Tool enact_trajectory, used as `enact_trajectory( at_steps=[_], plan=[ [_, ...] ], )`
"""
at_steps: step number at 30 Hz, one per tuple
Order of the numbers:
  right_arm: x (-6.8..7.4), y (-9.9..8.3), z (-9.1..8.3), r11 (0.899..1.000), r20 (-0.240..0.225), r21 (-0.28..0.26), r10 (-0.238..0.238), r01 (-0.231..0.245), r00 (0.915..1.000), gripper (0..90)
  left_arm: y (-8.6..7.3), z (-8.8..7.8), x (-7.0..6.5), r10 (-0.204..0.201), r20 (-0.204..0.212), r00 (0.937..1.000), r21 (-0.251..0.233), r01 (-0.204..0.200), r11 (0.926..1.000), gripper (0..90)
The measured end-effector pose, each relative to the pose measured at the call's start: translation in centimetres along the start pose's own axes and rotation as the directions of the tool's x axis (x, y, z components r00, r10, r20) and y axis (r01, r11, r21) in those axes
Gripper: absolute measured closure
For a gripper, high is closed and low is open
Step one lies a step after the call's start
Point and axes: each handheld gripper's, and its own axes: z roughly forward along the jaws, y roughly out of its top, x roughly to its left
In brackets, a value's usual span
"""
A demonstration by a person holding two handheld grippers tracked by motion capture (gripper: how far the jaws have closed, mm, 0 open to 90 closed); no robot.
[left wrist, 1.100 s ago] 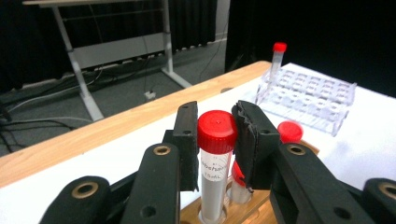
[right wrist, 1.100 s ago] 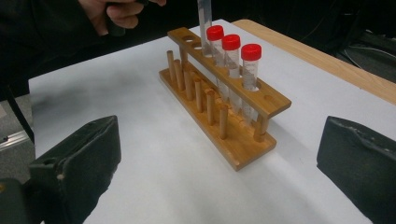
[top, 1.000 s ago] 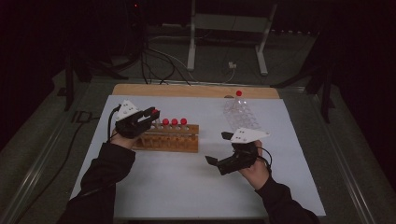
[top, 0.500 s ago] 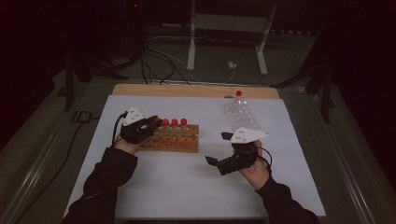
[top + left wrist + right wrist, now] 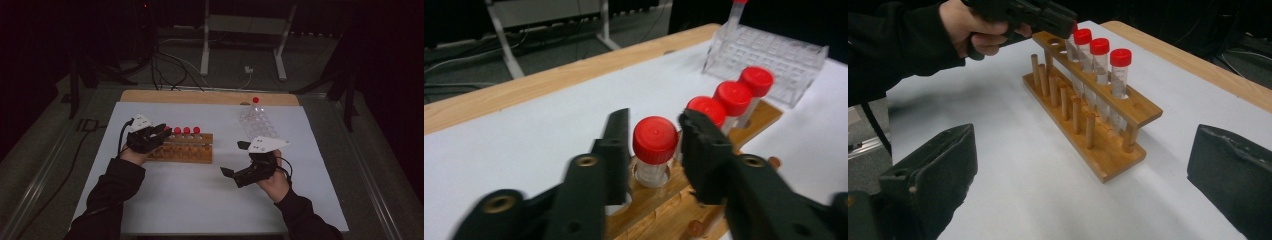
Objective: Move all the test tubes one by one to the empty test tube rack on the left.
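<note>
Where the left tongs [image 5: 651, 150] straddle the first red-capped tube [image 5: 654, 142] at the near end of the wooden rack [image 5: 664, 210], the jaws stand slightly parted on either side of its cap; they have just been opening, and in the left gripper view a thin gap shows between each pad and the cap, so the tube is released, standing upright in its hole. Seen from the high view, the left tongs [image 5: 159, 133] sit at the 9 o'clock end of the rack [image 5: 187, 151], which lies near the middle of the white surface [image 5: 200, 200]. Three more red-capped tubes [image 5: 734, 100] follow in line toward the rack's 3 o'clock end.

The right tongs [image 5: 238, 159] hover over the surface at about 4 o'clock from the rack, well apart from it, jaws spread wide and holding nothing; in the right gripper view both pads flank bare surface, with the rack [image 5: 1098, 130] ahead.

A clear plastic rack [image 5: 257, 122] bearing one red-capped tube [image 5: 256, 102] stands at 1 o'clock from the wooden rack, near the surface's far edge, where a wooden strip [image 5: 210, 97] runs. Open room lies across the near half of the surface, from 5 to 7 o'clock, and between the two racks.
</note>
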Motion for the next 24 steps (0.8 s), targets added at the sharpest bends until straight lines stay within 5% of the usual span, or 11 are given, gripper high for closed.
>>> enact_trajectory(
  at_steps=[5, 12, 18, 21, 24],
  plan=[
    [-0.3, 0.1, -0.3, 1.000, 0.011, -0.010, -0.001, 0.001, 0.9999, 0.0, 0.0, -2.1, 0.5, -0.010, 0.017, 0.9998, -0.045, 0.011, 0.9989, 53.9],
    [-1.3, 0.3, -0.8, 1.000, 0.047, -0.029, 0.007, -0.006, 0.9989, 0.0, -0.3, -4.7, -0.6, 0.023, 0.075, 0.9969, -0.047, -0.019, 0.9987, 25.4],
    [-2.6, 0.8, -1.5, 0.998, 0.071, -0.062, 0.024, -0.019, 0.9972, 0.0, -0.5, -5.8, -2.5, 0.049, 0.169, 0.9845, -0.031, -0.044, 0.9985, 9.6],
    [-3.4, 1.2, -1.7, 0.997, 0.078, -0.079, 0.031, -0.025, 0.9965, 0.0, -0.5, -6.0, -3.1, 0.064, 0.224, 0.9725, -0.039, -0.057, 0.9976, 3.5],
    [-4.3, 1.4, -1.8, 0.995, 0.086, -0.098, 0.032, -0.023, 0.9958, 0.0, -0.5, -6.3, -3.7, 0.076, 0.237, 0.9686, -0.053, -0.065, 0.9965, 2.0]
  ],
)
